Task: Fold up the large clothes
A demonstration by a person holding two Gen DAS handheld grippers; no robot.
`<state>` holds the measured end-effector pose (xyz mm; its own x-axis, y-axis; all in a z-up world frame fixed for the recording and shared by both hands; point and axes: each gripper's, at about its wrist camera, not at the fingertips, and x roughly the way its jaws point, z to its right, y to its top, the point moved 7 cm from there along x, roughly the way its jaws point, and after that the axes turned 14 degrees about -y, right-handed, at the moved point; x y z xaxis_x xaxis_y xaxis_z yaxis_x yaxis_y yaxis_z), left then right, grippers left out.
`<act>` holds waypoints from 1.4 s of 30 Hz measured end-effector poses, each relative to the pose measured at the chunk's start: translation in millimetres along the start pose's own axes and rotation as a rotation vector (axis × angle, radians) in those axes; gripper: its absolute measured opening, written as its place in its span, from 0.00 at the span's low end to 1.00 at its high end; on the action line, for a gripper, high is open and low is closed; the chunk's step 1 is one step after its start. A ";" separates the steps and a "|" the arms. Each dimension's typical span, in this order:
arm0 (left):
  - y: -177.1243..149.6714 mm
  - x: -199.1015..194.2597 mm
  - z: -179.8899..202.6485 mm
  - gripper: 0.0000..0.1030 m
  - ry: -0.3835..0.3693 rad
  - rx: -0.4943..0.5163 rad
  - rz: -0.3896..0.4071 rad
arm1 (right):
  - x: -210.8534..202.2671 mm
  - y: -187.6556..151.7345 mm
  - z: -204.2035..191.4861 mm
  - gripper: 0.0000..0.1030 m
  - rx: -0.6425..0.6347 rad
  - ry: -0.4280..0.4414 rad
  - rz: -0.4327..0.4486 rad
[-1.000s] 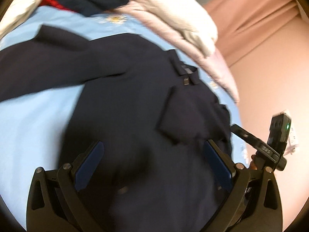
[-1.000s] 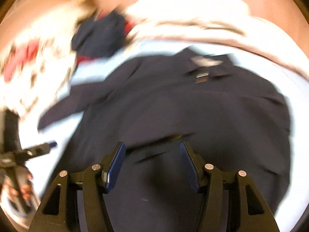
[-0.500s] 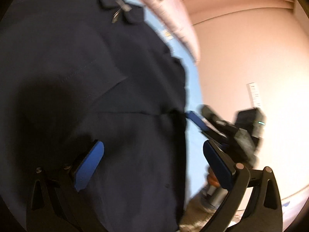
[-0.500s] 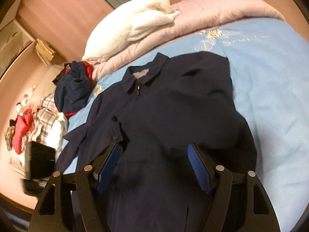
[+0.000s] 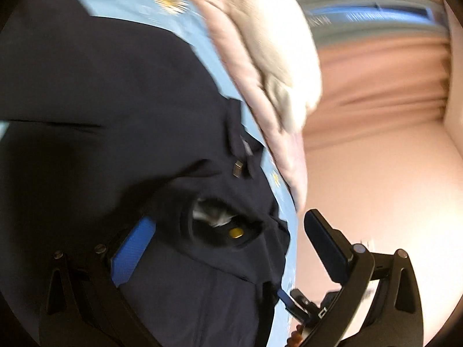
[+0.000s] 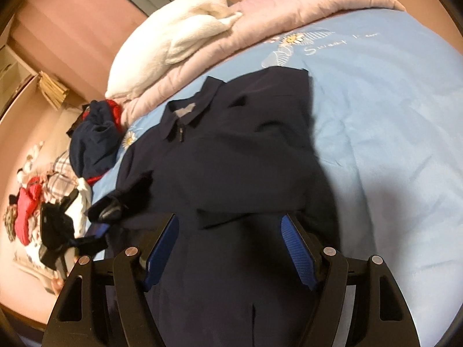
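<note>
The dark navy jacket [image 6: 231, 156] lies front-up on the light blue bedsheet [image 6: 390, 133], collar [image 6: 191, 110] toward the pink quilt [image 6: 289, 20] and white blanket [image 6: 179, 40]. One sleeve appears folded across the chest; the other runs off toward the bed edge.

Handling: the fabric looks soft and limp, of moderate weight. It should drape and sag when lifted and will not hold a crease unaided. The surface looks smooth, so a shallow pinch may slip. Take hold at a seam or doubled edge: cuff, shoulder seam or hem corner.

Right gripper [image 6: 230, 248]: fingers apart, poised above the lower front panel, nothing clamped.

Left gripper [image 5: 231, 248]: fingers wide apart. A bunched fold with a brass snap [image 5: 235, 232] sits between them; the view is blurred and no pad is seen pressing on cloth.

View differences: the right wrist view shows the whole garment, the pile of other clothes [image 6: 92, 144] and the left gripper at the sleeve end. The left wrist view shows only close detail: the zipper pull [image 5: 238, 170], the snap and pale lining.
</note>
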<state>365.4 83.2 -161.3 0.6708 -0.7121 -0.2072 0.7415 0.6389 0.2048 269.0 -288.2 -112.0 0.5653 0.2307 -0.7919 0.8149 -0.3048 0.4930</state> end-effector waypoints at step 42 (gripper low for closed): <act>5.2 96.5 -26.2 0.99 0.344 0.244 -0.195 | 61.3 125.4 61.6 0.02 0.239 -0.168 0.067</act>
<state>434.3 25.4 -205.3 0.5148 -0.6482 -0.5610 0.8573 0.3858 0.3409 398.0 -369.2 -121.0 0.5717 0.0530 -0.8188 0.7120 -0.5278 0.4630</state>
